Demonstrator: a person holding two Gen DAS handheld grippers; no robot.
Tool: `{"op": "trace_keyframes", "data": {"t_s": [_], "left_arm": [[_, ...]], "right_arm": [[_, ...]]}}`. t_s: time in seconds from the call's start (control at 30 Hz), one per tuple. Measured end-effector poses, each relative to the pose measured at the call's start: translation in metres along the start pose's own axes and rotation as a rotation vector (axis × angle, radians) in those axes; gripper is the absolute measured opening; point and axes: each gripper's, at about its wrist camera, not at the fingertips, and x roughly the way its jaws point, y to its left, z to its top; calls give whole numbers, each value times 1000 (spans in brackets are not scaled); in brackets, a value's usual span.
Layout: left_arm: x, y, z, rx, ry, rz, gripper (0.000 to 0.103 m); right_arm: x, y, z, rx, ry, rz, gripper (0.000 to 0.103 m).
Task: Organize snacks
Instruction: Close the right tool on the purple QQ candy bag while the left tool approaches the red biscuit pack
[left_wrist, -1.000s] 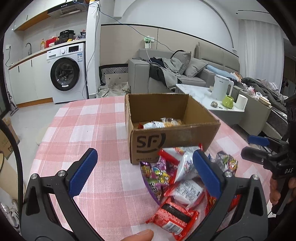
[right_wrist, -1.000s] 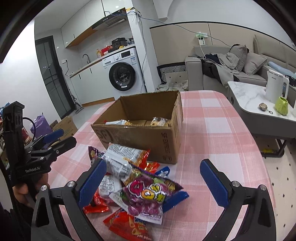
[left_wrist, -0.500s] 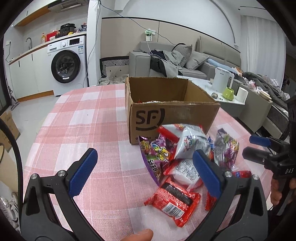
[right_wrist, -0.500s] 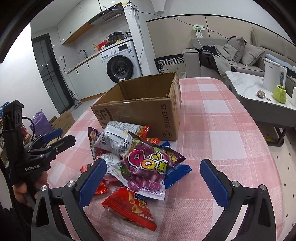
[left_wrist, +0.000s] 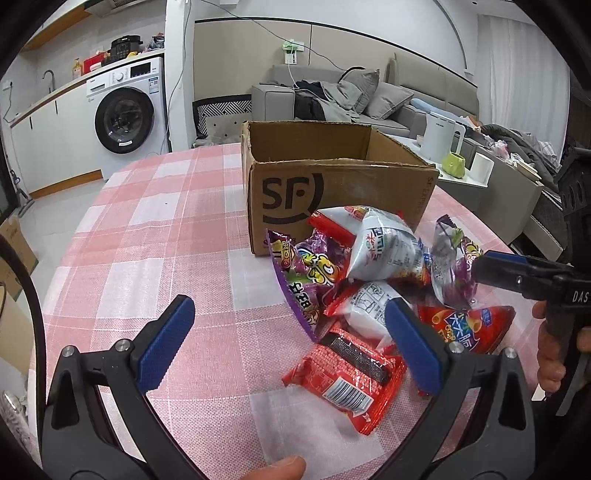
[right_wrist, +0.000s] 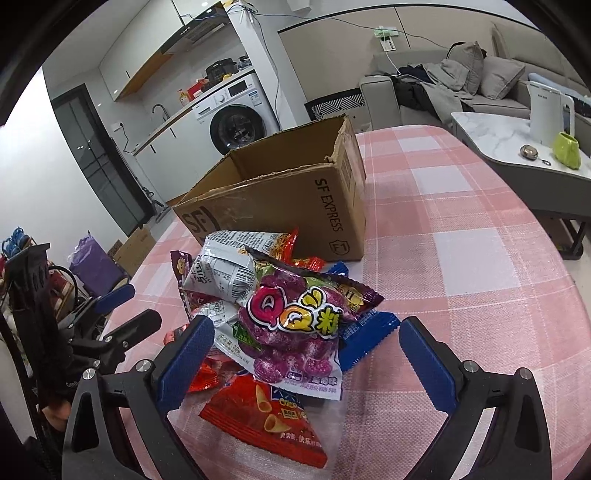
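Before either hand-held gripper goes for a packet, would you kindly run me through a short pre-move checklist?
1. Left hand-held gripper open and holding nothing: ok.
2. Right hand-held gripper open and holding nothing: ok.
3. Cardboard box open at the top, upright on the checked tablecloth: ok.
4. Free space inside the box: cannot tell, interior floor hidden.
5. Purple QQ gummy bag on top of the pile, between the right fingers: ok.
6. Red packet lying clear in front of the left gripper: ok.
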Motion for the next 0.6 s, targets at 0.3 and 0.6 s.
{"op": "trace_keyframes", "data": {"t_s": [0.3,0.6], "left_arm": [[0,0,-2,7,4,-13,103],[5,2,-9,2,28,-20,102]], "right_arm": [[20,2,4,32,50,36,89],[26,0,4,61,42,97,63]]}}
